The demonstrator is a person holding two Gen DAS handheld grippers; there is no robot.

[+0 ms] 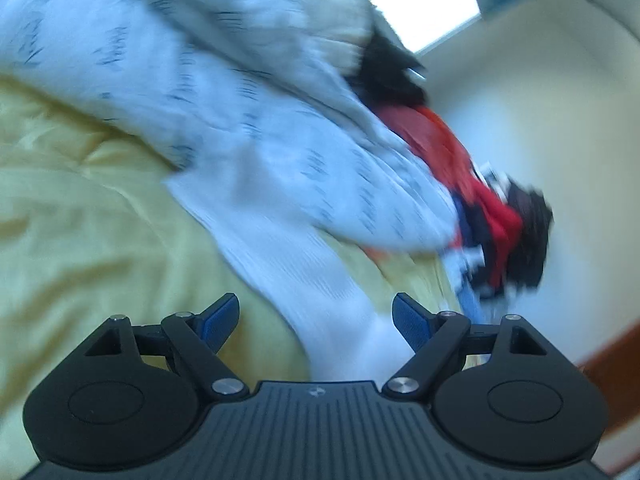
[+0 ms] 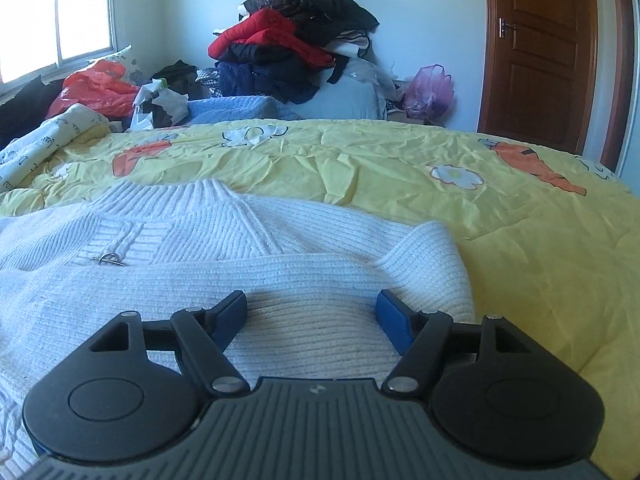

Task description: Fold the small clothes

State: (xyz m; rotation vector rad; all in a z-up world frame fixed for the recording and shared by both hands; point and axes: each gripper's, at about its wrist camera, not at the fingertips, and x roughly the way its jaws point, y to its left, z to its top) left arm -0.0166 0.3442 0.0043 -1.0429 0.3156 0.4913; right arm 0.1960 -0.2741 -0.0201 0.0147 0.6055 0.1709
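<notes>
A white ribbed knit sweater lies spread on the yellow quilt, its collar toward the far side and one sleeve folded across the body. My right gripper stands open just over that folded sleeve, with nothing pressed between its blue pads. The left wrist view is tilted and blurred. A strip of the white knit runs between the blue pads of my left gripper, which is open and not pressing on it.
A tall heap of red, black and navy clothes stands beyond the bed. A printed white blanket and a red plastic bag lie at the left. A wooden door is at the right, a window at the left.
</notes>
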